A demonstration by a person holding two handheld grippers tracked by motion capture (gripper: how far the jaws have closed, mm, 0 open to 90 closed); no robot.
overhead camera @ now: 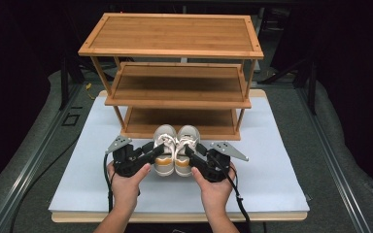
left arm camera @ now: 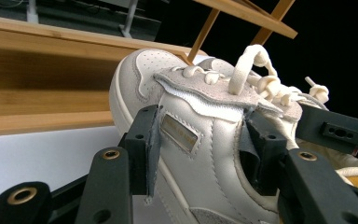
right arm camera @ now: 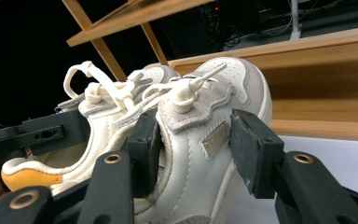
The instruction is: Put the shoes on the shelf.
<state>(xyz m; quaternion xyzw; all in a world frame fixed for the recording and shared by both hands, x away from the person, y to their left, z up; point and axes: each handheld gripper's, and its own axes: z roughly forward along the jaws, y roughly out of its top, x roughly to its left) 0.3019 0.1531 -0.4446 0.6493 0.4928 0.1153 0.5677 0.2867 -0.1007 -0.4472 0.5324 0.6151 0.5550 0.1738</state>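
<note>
Left shoe [overhead camera: 164, 150]: cream leather, suede trim, resting beside right shoe [overhead camera: 186, 151] over white worktop [overhead camera: 272, 160], before bamboo rack [overhead camera: 175, 73] | left claw [overhead camera: 159, 149]: clamping wide on left shoe's side wall | right claw [overhead camera: 190, 151]: clamping right shoe likewise

- A recording lab or studio, not a home: black curtains close in the scene all round.
- A white-topped bench [overhead camera: 272, 165] stands within a metal rail frame [overhead camera: 330, 160].
- At 12 o'clock, a lone bamboo shoe rack [overhead camera: 175, 53], with cables and equipment stands behind.
</note>
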